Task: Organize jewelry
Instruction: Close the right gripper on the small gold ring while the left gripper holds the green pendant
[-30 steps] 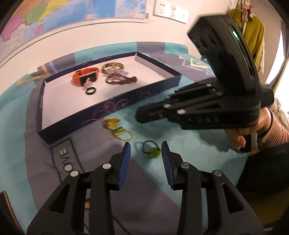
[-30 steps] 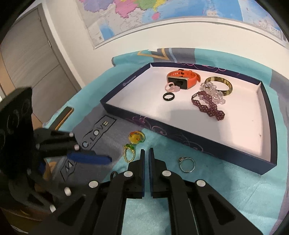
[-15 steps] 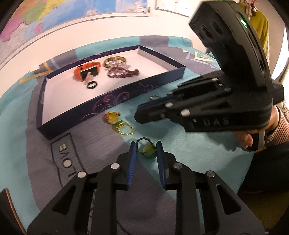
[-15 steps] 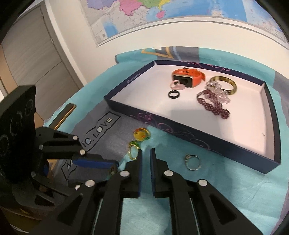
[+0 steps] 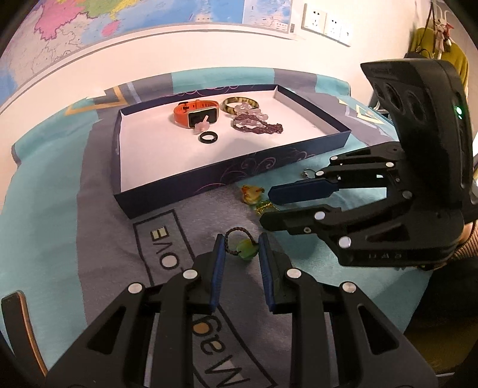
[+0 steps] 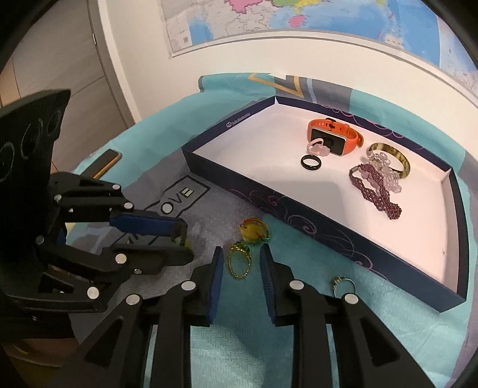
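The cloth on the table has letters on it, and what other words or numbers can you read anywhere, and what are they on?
"OVE" in a box, start of the word hidden: on the grey cloth.
"DAS", faint: on the right gripper, seen from the left wrist.
Small white logo line on the tray's rim: too small to read.
Wall map labels: too blurred to read.
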A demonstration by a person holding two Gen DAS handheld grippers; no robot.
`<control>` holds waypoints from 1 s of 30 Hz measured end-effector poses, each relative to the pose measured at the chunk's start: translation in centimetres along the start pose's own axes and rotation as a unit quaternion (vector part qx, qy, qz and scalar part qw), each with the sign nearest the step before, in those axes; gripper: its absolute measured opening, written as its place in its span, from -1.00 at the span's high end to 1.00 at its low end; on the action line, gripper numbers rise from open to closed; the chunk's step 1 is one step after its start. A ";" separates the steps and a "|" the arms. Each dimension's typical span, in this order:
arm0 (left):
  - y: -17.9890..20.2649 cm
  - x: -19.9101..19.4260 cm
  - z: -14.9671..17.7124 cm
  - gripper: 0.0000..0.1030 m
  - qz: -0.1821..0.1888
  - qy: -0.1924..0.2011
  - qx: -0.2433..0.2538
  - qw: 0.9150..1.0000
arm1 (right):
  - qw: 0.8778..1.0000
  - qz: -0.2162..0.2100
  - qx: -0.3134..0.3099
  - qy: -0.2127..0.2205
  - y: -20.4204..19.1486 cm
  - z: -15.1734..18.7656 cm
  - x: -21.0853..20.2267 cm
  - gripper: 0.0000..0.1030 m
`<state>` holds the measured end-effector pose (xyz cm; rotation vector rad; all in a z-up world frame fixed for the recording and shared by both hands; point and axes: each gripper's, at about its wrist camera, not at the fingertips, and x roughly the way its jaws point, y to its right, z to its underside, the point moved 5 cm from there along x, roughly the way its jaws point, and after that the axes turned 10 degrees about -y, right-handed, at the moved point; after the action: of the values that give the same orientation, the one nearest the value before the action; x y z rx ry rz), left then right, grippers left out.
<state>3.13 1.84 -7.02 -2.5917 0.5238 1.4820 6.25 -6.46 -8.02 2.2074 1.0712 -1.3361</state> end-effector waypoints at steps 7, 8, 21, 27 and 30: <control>-0.2 0.3 -0.5 0.56 -0.001 0.002 -0.008 1.000 | 1.000 0.013 0.001 0.000 0.3 -0.1 0.0 0.83; -0.2 0.3 -0.5 0.56 -0.001 0.003 -0.009 1.000 | 1.000 0.013 0.002 0.000 0.3 -0.1 0.0 0.85; 0.0 0.1 -1.1 0.56 0.005 0.014 -0.014 1.000 | 0.999 -0.005 0.038 0.023 2.0 1.1 -2.0 0.97; 0.2 -0.2 -1.6 0.56 0.006 0.020 -0.013 1.000 | 0.997 -0.008 0.060 0.040 3.2 1.5 -3.4 0.97; 0.3 -0.4 -2.0 0.56 0.005 0.024 -0.012 1.000 | 0.996 -0.008 0.071 0.050 3.8 1.5 -4.1 0.97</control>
<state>4.46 1.14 -5.66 -2.6540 0.5283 1.4411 7.04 -11.66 -5.55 2.3961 1.0608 -1.3588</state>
